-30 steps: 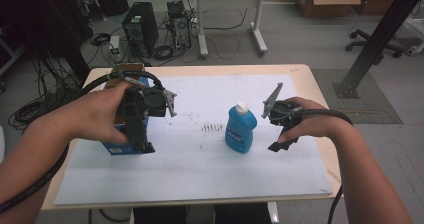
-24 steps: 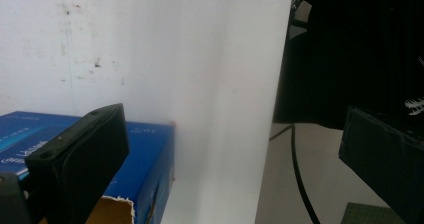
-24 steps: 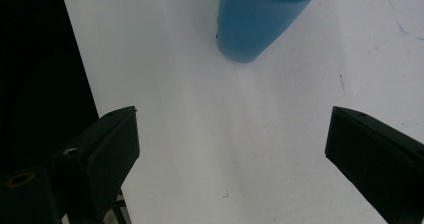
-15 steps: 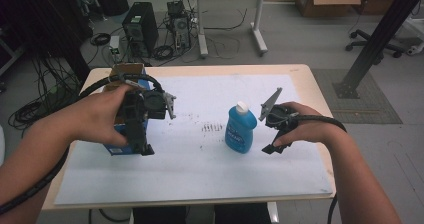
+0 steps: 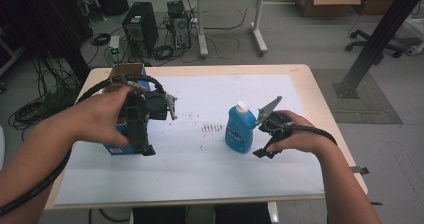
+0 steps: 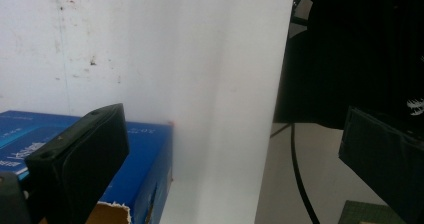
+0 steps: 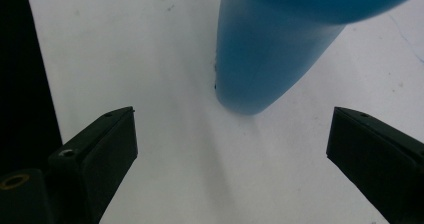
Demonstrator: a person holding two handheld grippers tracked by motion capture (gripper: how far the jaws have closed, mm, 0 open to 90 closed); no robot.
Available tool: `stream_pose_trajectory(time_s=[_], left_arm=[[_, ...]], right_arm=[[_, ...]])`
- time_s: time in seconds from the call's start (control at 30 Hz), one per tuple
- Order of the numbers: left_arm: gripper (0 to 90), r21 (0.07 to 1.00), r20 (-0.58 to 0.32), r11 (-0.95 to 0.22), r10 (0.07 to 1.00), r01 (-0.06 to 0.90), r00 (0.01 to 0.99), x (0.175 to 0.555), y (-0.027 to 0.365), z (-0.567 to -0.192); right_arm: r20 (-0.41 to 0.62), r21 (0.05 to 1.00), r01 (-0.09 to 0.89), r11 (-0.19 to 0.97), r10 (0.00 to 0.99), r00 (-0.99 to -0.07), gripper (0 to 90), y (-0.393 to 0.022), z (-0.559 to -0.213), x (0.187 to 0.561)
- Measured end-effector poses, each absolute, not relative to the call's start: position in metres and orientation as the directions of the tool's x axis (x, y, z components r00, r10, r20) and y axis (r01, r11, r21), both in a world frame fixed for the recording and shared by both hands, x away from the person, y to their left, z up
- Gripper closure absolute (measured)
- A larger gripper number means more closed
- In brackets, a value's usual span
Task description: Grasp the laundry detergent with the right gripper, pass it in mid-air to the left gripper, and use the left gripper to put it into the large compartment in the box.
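Right hand-held gripper closing in on the blue bottle; left one parked at the box.

Blue bottle [image 5: 239, 129] stands upright, white cap on, mid-bench on the white sheet [image 5: 200, 164]. Right hand-held gripper [image 5: 262, 153] sits just beside it, low, jaws spread wide with nothing between them; in the right gripper view the bottle base [image 7: 260, 69] lies ahead of the gap, apart from both pads. Left hand-held gripper [image 5: 145, 150] hangs over the blue box [image 5: 116, 146], jaws apart; one jaw looks to rest at the box top [image 6: 145, 154], no grip evident. Risks as I judge them: a jaw tip nudging the bottle's foot could topple or skid it; a low, off-centre pinch could let the rounded body twist out. Cable [image 5: 320, 132] trails clear.
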State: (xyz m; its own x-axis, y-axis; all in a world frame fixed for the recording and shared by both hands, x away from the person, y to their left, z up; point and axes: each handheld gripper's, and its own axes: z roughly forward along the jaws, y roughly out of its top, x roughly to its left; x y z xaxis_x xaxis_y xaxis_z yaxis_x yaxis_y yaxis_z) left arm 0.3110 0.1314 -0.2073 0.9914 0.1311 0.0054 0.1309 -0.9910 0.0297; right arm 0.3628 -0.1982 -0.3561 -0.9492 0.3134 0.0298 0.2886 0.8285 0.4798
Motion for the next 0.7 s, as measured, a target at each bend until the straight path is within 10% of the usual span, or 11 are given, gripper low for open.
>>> stream_pose_trajectory(time_s=[0.7], left_arm=[[0.2,0.037,0.009,-0.99,0.133,0.133,0.991,0.309,0.134,-0.208]], right_arm=[[0.009,0.654,0.322,0.685,0.419,-0.908,4.1,-0.189,-0.377,0.365]])
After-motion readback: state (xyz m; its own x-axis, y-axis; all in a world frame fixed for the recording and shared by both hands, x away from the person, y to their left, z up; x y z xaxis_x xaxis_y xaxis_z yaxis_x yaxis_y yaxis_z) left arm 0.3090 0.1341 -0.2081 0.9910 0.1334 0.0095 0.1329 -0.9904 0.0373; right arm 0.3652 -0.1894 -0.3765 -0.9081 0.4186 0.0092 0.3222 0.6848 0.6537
